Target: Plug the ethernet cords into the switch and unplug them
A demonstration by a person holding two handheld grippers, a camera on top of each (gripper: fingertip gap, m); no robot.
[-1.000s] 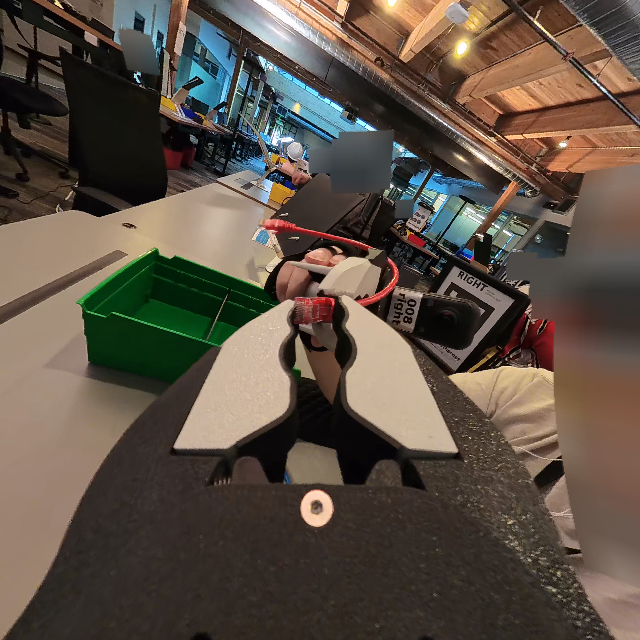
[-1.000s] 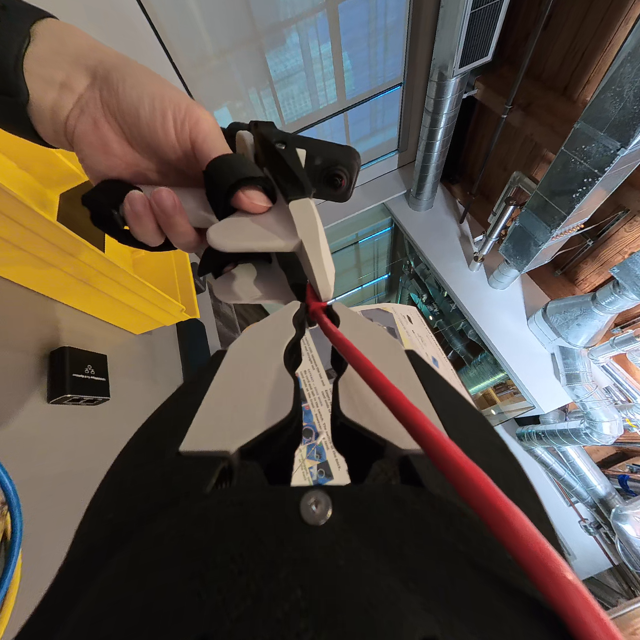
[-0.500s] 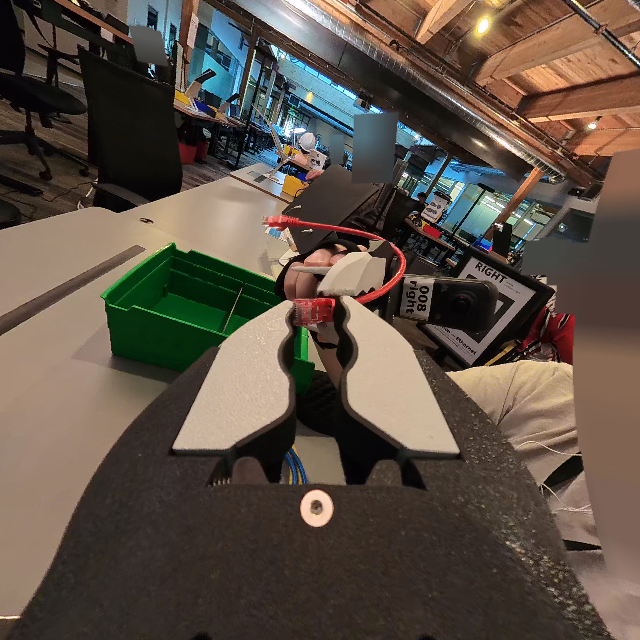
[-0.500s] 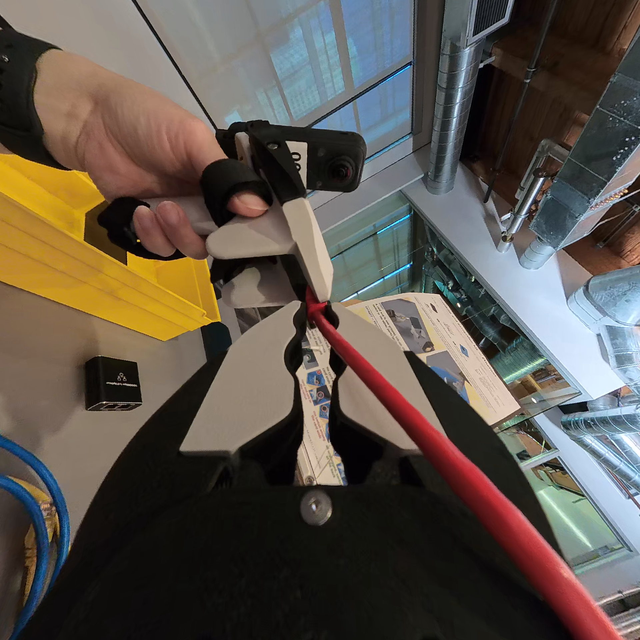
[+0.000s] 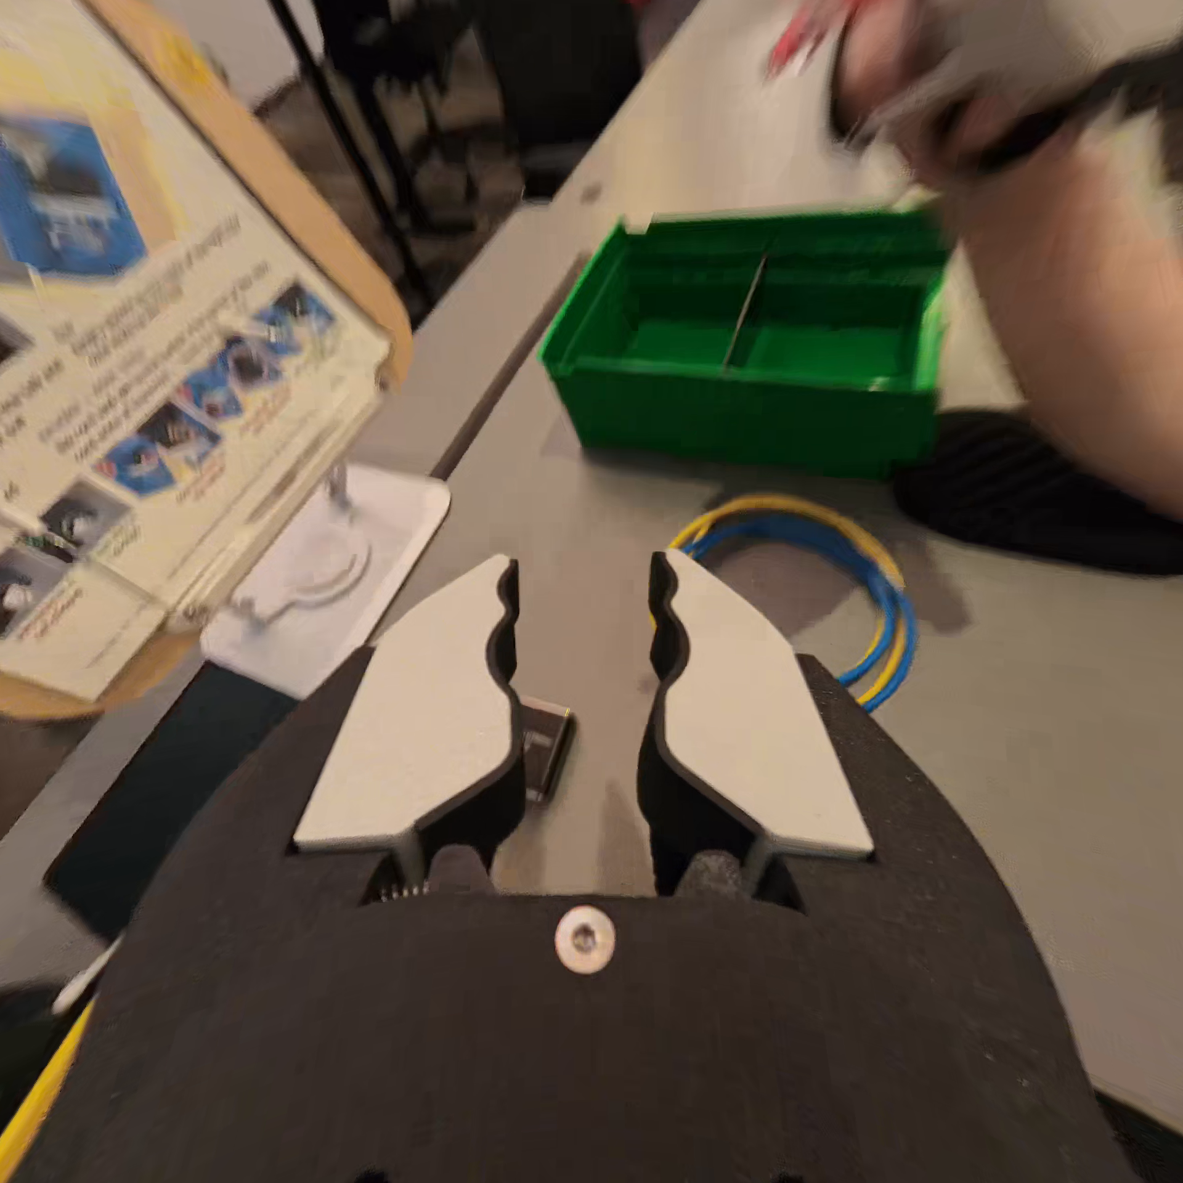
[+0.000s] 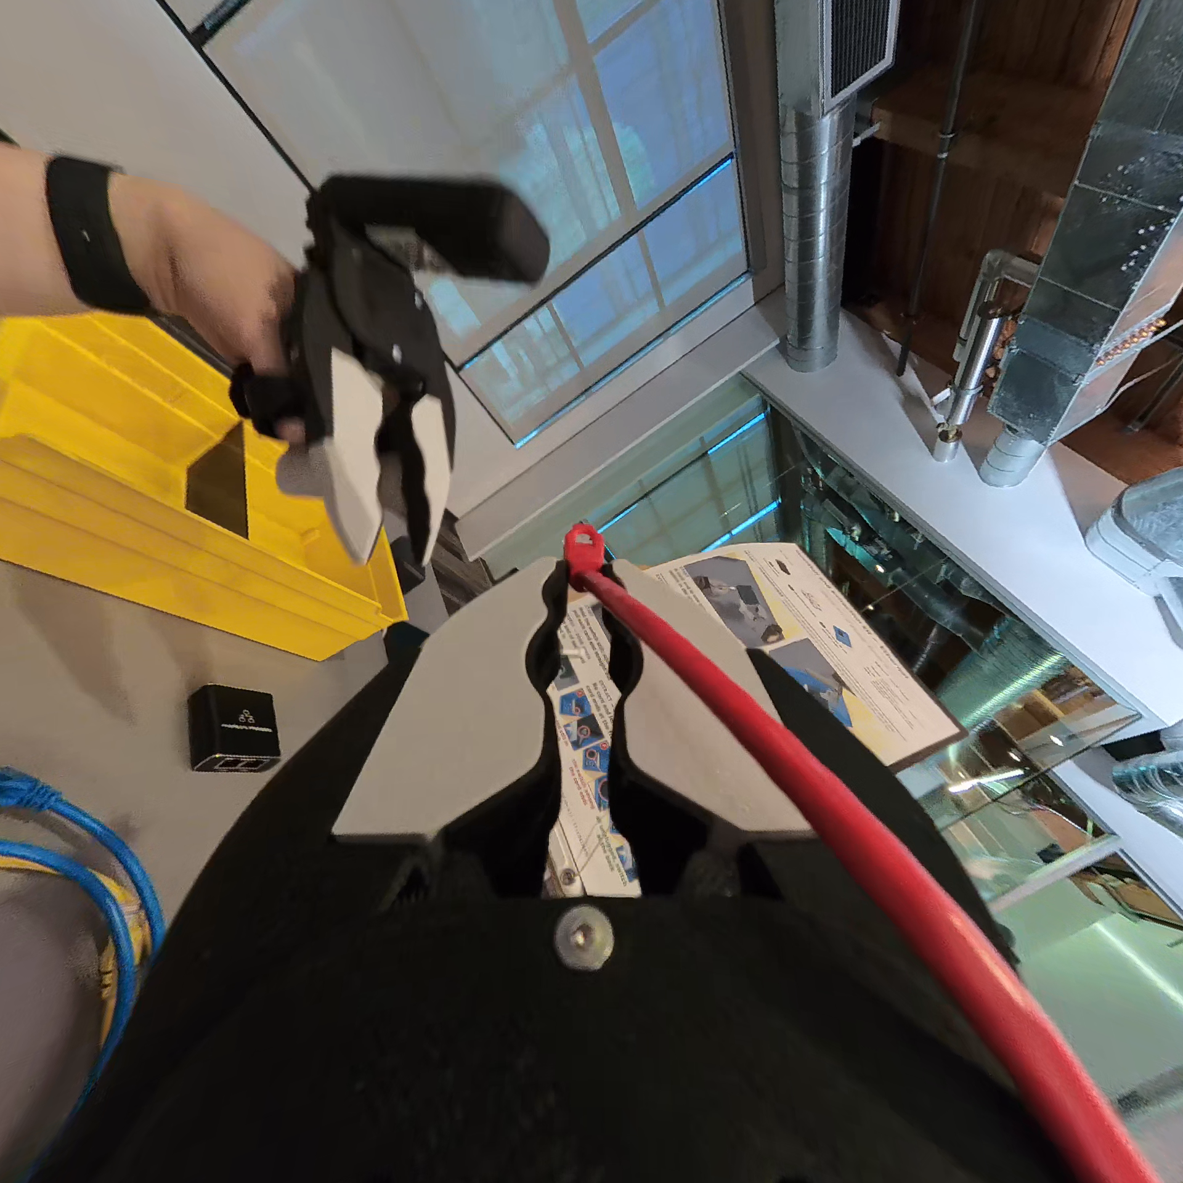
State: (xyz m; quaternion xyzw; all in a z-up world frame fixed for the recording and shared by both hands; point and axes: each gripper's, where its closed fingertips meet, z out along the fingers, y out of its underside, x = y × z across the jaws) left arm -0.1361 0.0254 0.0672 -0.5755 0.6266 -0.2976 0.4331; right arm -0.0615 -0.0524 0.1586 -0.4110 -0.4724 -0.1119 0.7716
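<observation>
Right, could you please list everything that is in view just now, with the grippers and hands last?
Red ethernet cord: one, red, plug end at the right gripper's tips.
Switch: one, black, on the table.
Blue and yellow cords: coiled together, on the table near the green bin.
Green bin: one, green, divided, nothing visible inside.
Yellow bin: one, yellow, behind the switch.
Instruction sheet: one, printed, propped on a stand.
Table: one, grey.
Left gripper: jaws apart, nothing between them.
Right gripper: closed on the red cord.
Left hand: holding the left gripper.
</observation>
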